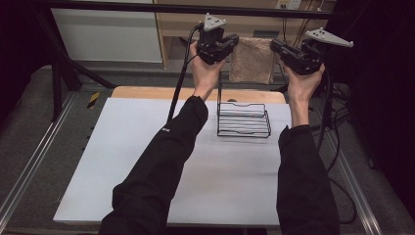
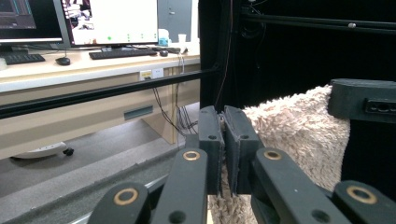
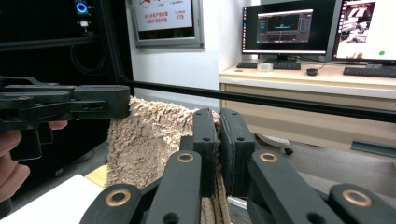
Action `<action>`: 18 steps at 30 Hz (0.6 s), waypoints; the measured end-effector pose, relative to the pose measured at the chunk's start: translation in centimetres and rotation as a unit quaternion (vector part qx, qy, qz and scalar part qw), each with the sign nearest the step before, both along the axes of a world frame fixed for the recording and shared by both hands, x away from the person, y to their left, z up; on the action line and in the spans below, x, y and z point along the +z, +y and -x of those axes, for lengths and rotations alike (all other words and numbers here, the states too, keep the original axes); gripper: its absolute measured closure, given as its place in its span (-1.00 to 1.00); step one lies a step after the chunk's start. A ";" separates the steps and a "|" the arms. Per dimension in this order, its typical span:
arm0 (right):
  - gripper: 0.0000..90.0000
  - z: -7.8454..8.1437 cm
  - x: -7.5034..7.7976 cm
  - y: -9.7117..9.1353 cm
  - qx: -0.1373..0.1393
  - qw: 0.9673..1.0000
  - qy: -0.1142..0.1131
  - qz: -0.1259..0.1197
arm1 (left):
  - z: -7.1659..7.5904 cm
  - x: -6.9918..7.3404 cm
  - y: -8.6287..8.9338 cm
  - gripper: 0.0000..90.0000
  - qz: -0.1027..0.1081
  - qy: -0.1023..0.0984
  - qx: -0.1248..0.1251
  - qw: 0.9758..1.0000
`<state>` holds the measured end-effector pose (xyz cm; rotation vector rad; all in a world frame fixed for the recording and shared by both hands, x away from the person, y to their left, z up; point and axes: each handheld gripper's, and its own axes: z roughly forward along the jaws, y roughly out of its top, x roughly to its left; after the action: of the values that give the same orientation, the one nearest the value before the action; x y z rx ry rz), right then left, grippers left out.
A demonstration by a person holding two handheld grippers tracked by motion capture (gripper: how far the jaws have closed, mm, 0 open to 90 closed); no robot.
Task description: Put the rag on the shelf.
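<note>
both claws closed on the top corners of the shaggy towel (image 1: 252,59): left claw (image 1: 230,46), right claw (image 1: 276,46), cloth hanging slack below and between them above the wire rack (image 1: 243,120). looks light, limp, grippy pile; corner pinches should hold, expect sag in the middle.

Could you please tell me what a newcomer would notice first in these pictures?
A shaggy beige towel hangs stretched in the air beyond the table's far edge, its top corners pinched by the left tongs and the right tongs. Below it, a black wire rack stands on the white table.
</note>
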<state>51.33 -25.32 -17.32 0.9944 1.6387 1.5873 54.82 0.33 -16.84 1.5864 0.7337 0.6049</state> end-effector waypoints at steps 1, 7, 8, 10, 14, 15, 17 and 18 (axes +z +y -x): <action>0.91 0.0 -0.1 0.0 -0.001 1.000 0.001 0.001 | -0.1 -0.1 0.0 0.90 -0.002 0.002 0.000 1.000; 0.91 -0.2 -0.7 0.0 0.000 1.000 0.010 0.009 | -0.1 -0.9 0.2 0.89 -0.004 0.007 -0.005 1.000; 0.91 -0.1 -0.9 0.0 0.001 1.000 0.011 0.010 | 0.0 -1.1 0.2 0.89 -0.006 0.007 -0.007 1.000; 0.91 -0.1 -1.2 0.0 0.002 1.000 0.014 0.011 | 0.1 -1.5 0.2 0.89 -0.010 0.009 -0.011 1.000; 0.91 0.2 -1.9 -0.2 0.000 1.000 0.021 0.013 | 0.6 -2.1 0.1 0.89 -0.016 0.008 -0.020 1.000; 0.91 0.3 -2.0 -0.3 0.000 1.000 0.023 0.013 | 0.8 -2.3 0.1 0.89 -0.018 0.008 -0.022 1.000; 0.91 0.4 -2.4 -0.5 -0.001 1.000 0.028 0.012 | 1.0 -2.6 0.0 0.89 -0.021 0.009 -0.024 0.999; 0.91 0.5 -2.6 -0.5 -0.002 0.999 0.030 0.013 | 1.1 -2.7 -0.1 0.89 -0.025 0.010 -0.026 0.999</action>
<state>50.88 -25.85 -19.90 1.0395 1.6928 1.5430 53.75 0.25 -19.54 1.6540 0.6958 0.5737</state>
